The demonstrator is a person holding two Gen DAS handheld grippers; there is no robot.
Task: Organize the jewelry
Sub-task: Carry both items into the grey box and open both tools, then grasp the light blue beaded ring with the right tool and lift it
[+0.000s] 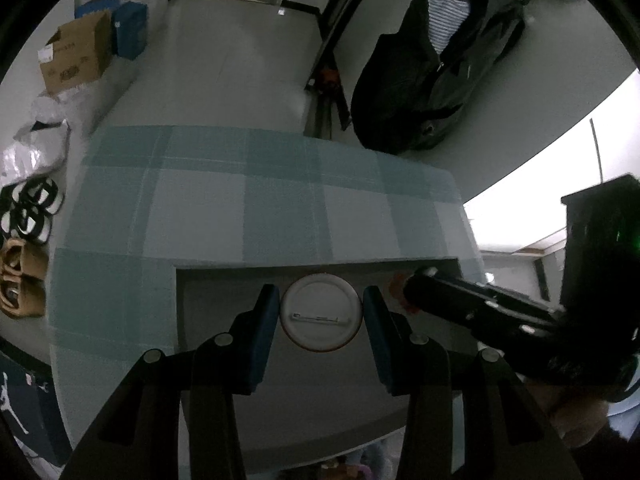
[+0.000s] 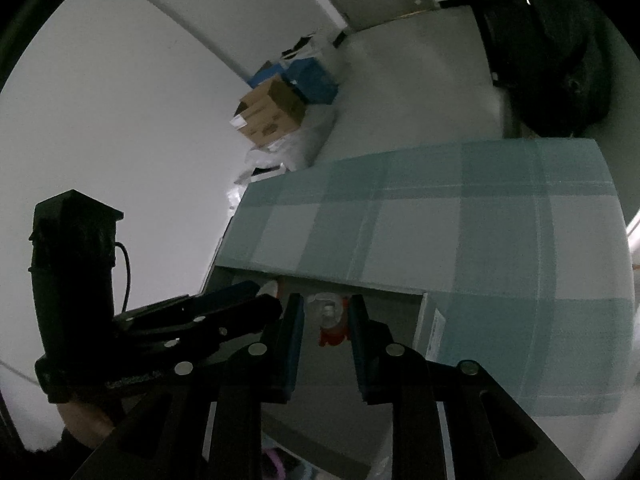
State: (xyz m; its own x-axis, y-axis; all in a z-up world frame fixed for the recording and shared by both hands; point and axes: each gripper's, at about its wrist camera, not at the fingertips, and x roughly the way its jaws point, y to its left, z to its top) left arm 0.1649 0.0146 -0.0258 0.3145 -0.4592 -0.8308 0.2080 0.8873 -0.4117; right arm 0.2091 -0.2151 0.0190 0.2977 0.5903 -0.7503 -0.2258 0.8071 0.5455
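Note:
A round white pin badge (image 1: pixel 321 312), back side up with its metal pin showing, lies in a shallow grey tray (image 1: pixel 224 280). My left gripper (image 1: pixel 321 300) is shut on it, its blue pads touching the badge's two sides. A small clear and red-orange charm (image 2: pixel 330 318) lies at the tray's right end; it also shows as a red blur in the left wrist view (image 1: pixel 398 286). My right gripper (image 2: pixel 325 304) straddles the charm with its pads close on both sides; whether they touch it is unclear. The right gripper's body shows in the left wrist view (image 1: pixel 480 304).
The tray (image 2: pixel 424 320) sits on a table with a teal checked cloth (image 1: pixel 240 208). On the floor beyond are cardboard and blue boxes (image 1: pixel 80 52), shoes (image 1: pixel 28 216) and a black bag (image 1: pixel 436 64). The left gripper's body (image 2: pixel 160 320) is close beside my right one.

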